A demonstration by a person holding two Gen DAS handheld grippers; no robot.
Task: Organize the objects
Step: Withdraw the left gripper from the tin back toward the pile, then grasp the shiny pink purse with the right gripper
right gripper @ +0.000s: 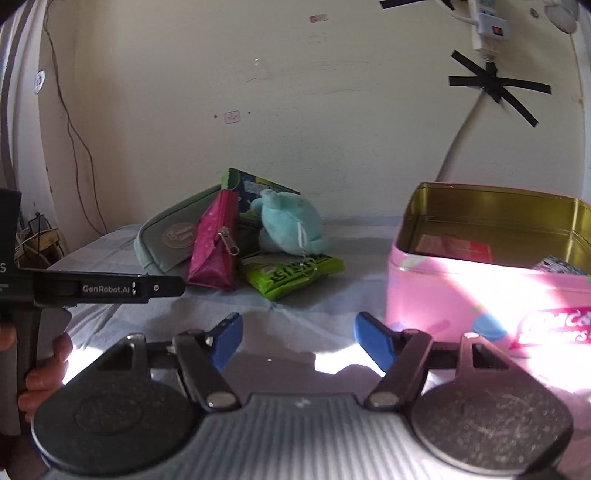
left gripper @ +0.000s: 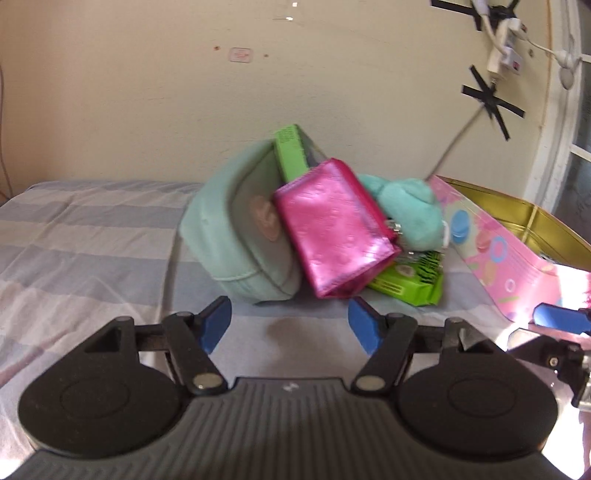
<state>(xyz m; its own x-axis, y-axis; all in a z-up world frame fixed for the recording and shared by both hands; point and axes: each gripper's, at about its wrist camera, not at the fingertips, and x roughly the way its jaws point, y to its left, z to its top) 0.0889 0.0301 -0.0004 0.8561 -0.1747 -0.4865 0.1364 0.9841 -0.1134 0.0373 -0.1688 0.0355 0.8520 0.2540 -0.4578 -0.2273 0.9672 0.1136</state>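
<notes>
A pile lies on the striped sheet: a mint-green pouch, a shiny pink zip pouch leaning on it, a green box behind, a teal plush toy and a green packet. My left gripper is open and empty, just in front of the pile. My right gripper is open and empty, further back, left of the pink tin.
The pink tin is open with a gold inside and holds a red item and a printed item. A wall stands close behind with a taped power strip and cable. The left gripper's body shows at left in the right wrist view.
</notes>
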